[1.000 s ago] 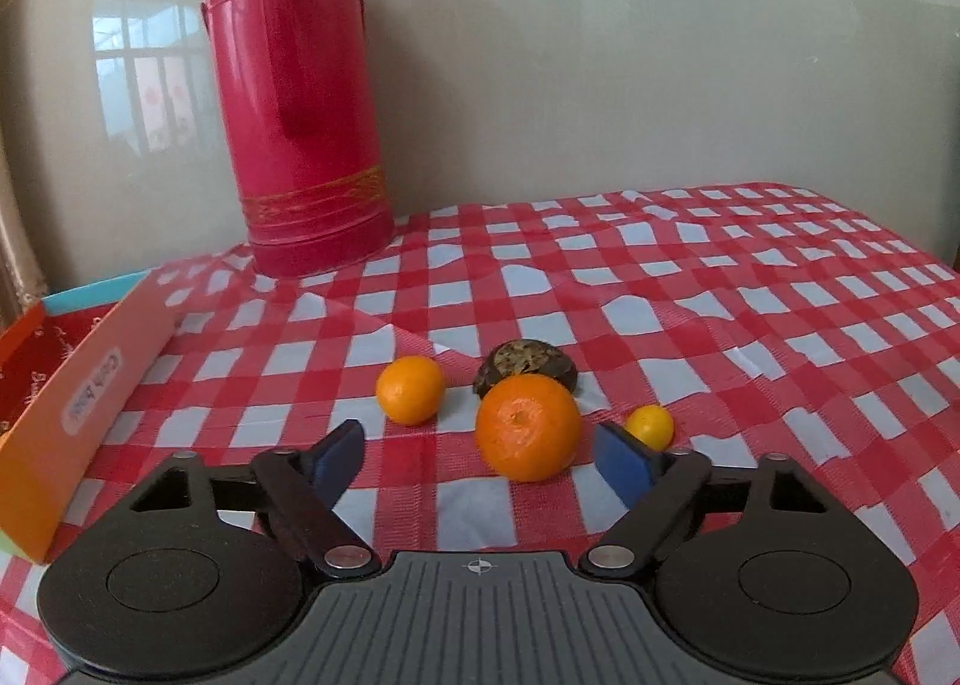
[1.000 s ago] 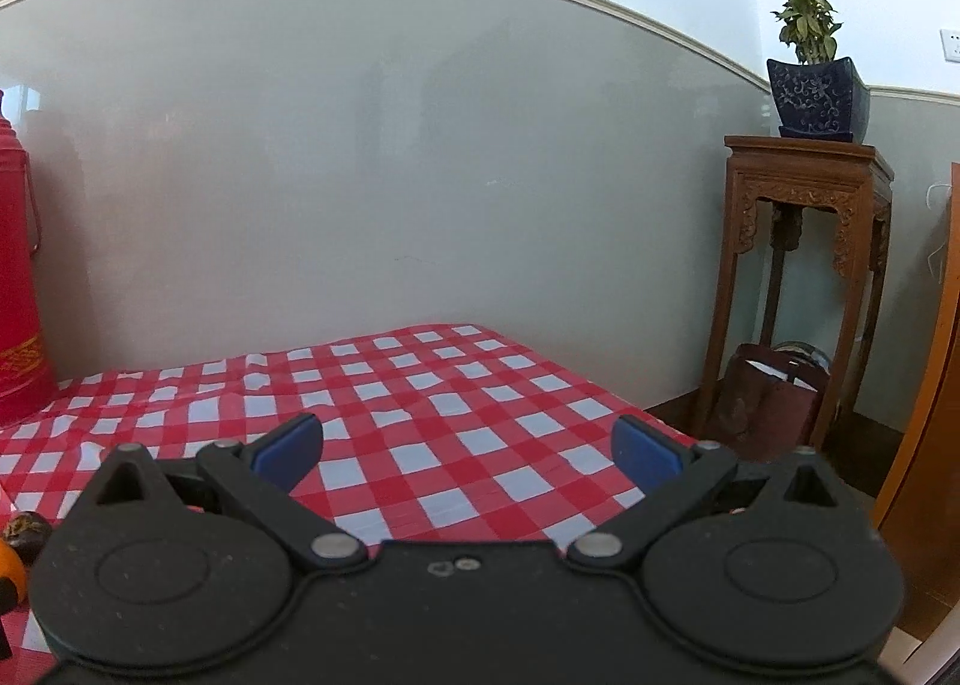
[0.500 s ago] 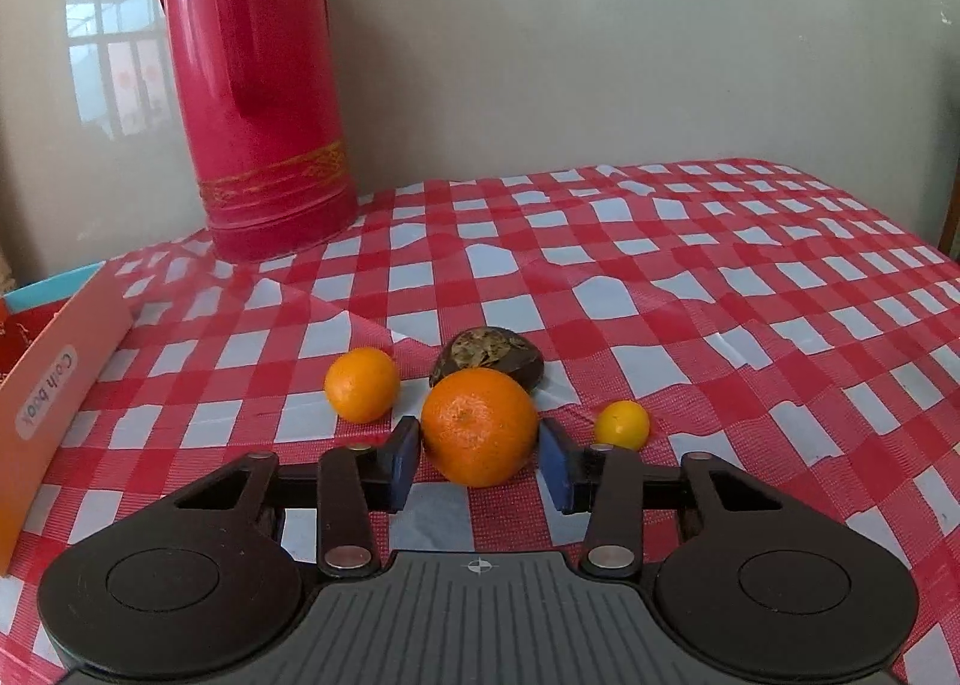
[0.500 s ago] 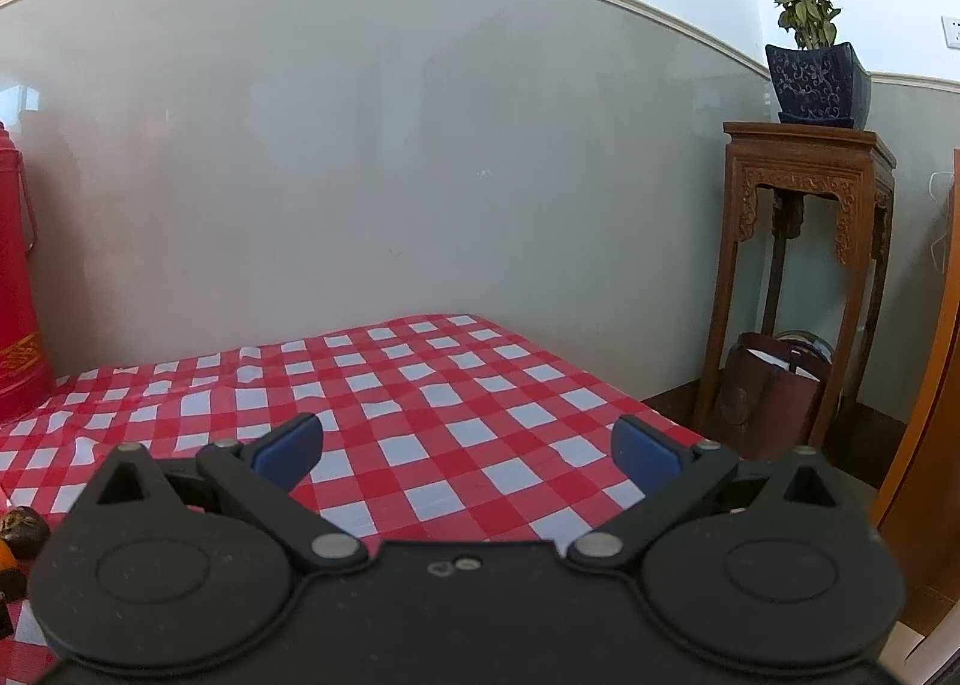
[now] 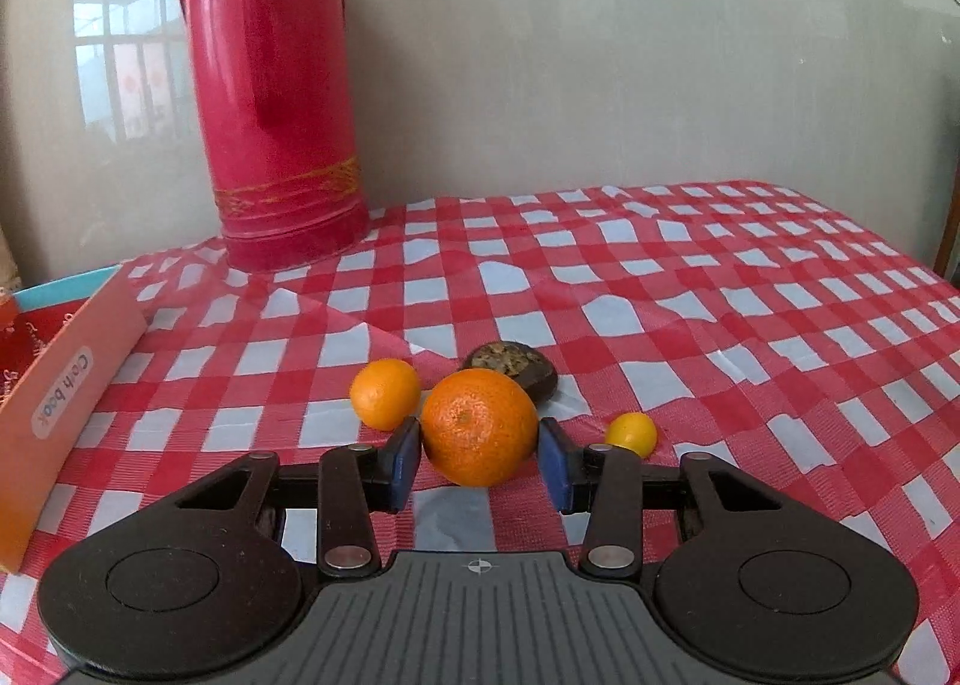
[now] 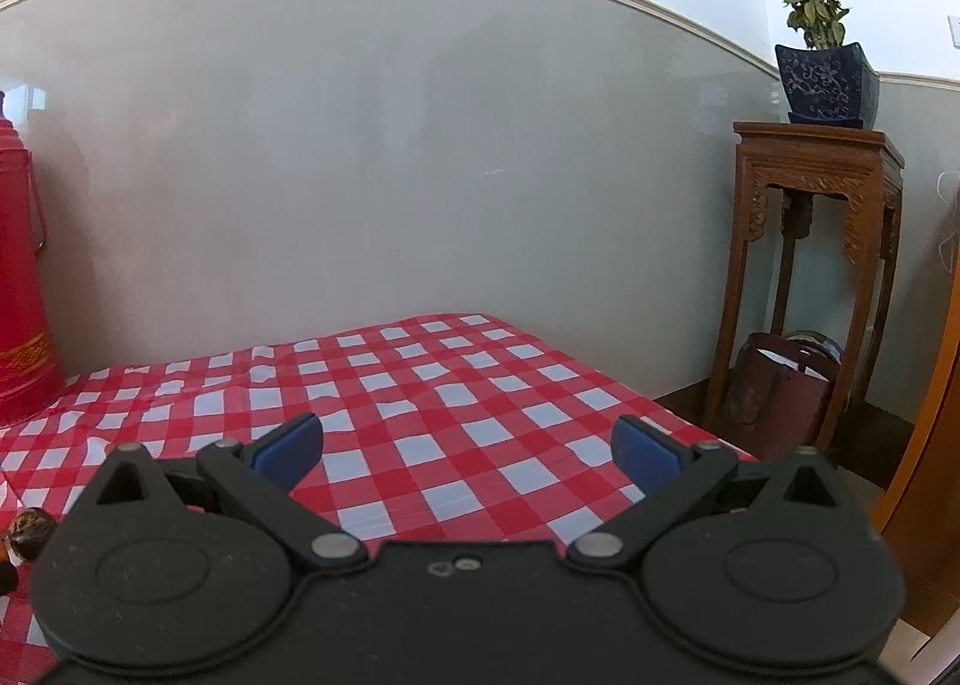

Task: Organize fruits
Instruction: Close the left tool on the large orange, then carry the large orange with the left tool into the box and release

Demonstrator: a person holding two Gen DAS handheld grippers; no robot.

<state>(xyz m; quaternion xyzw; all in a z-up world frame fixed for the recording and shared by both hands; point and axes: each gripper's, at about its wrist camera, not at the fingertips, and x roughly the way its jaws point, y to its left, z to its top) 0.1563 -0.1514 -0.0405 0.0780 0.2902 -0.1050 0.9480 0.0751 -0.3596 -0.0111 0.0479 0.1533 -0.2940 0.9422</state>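
Left claw [image 5: 479,457] has its blue pads [image 5: 403,463] pressed on both sides of the big orange [image 5: 478,426], gripping it low over the surface [image 5: 690,289]. Whether the fruit is lifted clear of the cloth or just resting on it, can't tell. Right claw [image 6: 467,448] hangs wide open w/ nothing between its pads, well off to the side over bare checked cloth.

Risks, as I judge them: the orange is round and the pads catch it near its widest part, so a quick swing or tilt could let it roll out fwd. Small orange [image 5: 385,393] sits just beside the left pad, the dark fruit [image 5: 513,368] right behind the big one, the tiny yellow fruit [image 5: 630,433] just beside the right pad. Any sideways drag at this height would prob. knock one and send it rolling. The cloth has creases too, which could snag a low pass.

Room: the box [image 5: 54,403] at the left edge is prob. the drop spot; its tall near wall needs clearing from above. The red flask [image 5: 273,85] stands at the back left near the wall, so a high wide arc that way could tip it. Right and centre of the surface are open. The far right edge drops to the floor by the wooden stand [image 6: 810,277].
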